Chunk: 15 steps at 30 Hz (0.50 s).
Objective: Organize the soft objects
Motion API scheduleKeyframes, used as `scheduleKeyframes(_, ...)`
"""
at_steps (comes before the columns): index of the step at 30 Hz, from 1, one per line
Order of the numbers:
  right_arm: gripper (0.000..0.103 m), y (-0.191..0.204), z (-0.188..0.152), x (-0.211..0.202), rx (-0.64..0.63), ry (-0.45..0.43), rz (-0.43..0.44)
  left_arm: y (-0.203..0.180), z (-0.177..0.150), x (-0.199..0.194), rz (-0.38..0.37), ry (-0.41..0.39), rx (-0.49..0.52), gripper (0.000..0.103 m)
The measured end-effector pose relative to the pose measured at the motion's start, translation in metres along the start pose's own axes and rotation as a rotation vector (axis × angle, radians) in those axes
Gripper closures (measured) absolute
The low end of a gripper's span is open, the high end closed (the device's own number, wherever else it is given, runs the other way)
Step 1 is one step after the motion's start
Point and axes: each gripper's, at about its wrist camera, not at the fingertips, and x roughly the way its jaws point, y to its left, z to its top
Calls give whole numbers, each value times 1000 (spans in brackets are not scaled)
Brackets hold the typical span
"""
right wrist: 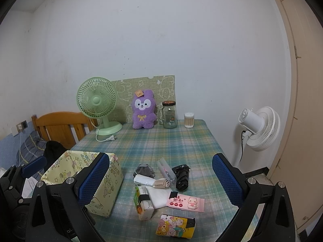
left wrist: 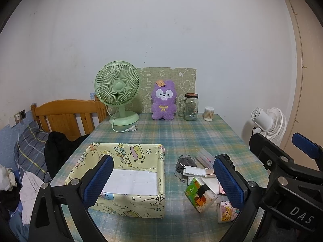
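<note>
Two tissue packs [right wrist: 143, 202] nearest, one yellow box [left wrist: 129, 179], both grippers' fingers [right wrist: 229, 181] spread — holding nothing

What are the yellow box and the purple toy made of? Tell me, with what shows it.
Yellow box: looks like cardboard covered in glossy printed wrapping paper; the walls are stiff with creased edges, and the inside bottom is plain white.
Purple toy: plush with a fuzzy, matte pile; the outline is soft, the face and bow look stitched on. Its filling cannot be seen.

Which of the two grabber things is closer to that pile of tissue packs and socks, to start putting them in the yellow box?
Probably the right gripper: open, with the pile ahead between its fingers. The left gripper, also open, faces the yellow box.
</note>
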Motion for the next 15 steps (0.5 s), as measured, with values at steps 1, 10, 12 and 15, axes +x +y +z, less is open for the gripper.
scheduleKeyframes(1,0,1,0,0,0,-1,-2,0,0,0,-1,-2,0,3)
scheduleKeyframes(10,0,3,1,-2,-3,-9,-8,-1,-1,-4,-10,-7,8,3)
scheduleKeyframes(12,0,3,1,-2,-2,-10,-7,-1,-1,-5,-10,-9,11,3)
scheduleKeyframes(15,0,3,0,-2,-3,-9,-8,-3,-2,-5,-8,-6,9,3)
